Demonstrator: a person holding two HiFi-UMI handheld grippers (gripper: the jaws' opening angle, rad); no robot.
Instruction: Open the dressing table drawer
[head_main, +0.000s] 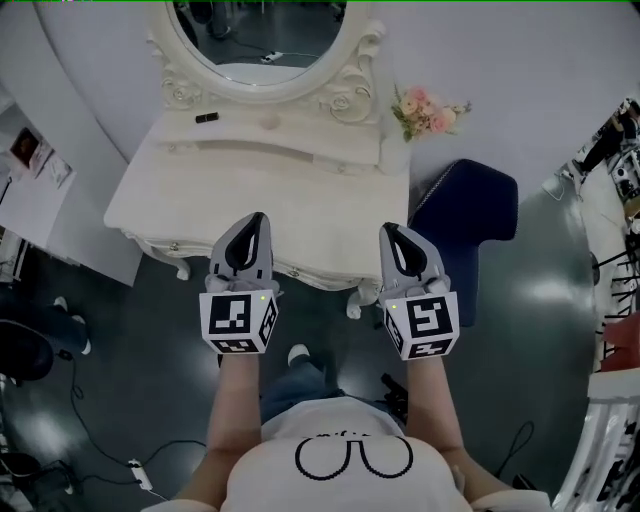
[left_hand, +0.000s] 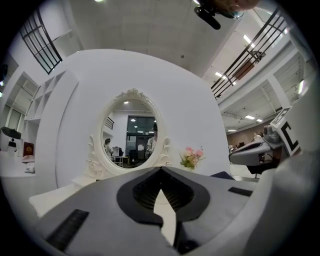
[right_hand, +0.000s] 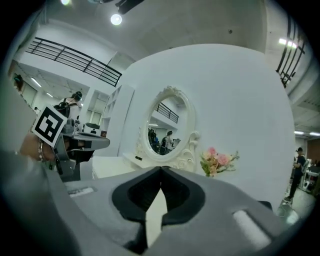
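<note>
1. I am looking at a cream dressing table (head_main: 330, 215) with a smooth top, a scalloped and carved front edge, and an oval mirror (head_main: 262, 40) at its back.
2. A blue chair (head_main: 480, 215) is crowding the table's right corner, while dark floor (head_main: 150, 330) is lying bare to its left.
3. The table's long side is running across my view with its front facing me. I cannot tell where the drawer lies.
4. I am holding the left gripper (head_main: 256, 222) and right gripper (head_main: 390, 232) over the table's front edge, both with jaws pressed together and empty.

The dressing table (head_main: 200, 200) was cream-white, the flowers (head_main: 426, 112) pink, the seat (head_main: 480, 215) navy; left gripper (head_main: 261, 217) and right gripper (head_main: 386, 230) were grey, markers black-and-white.
</note>
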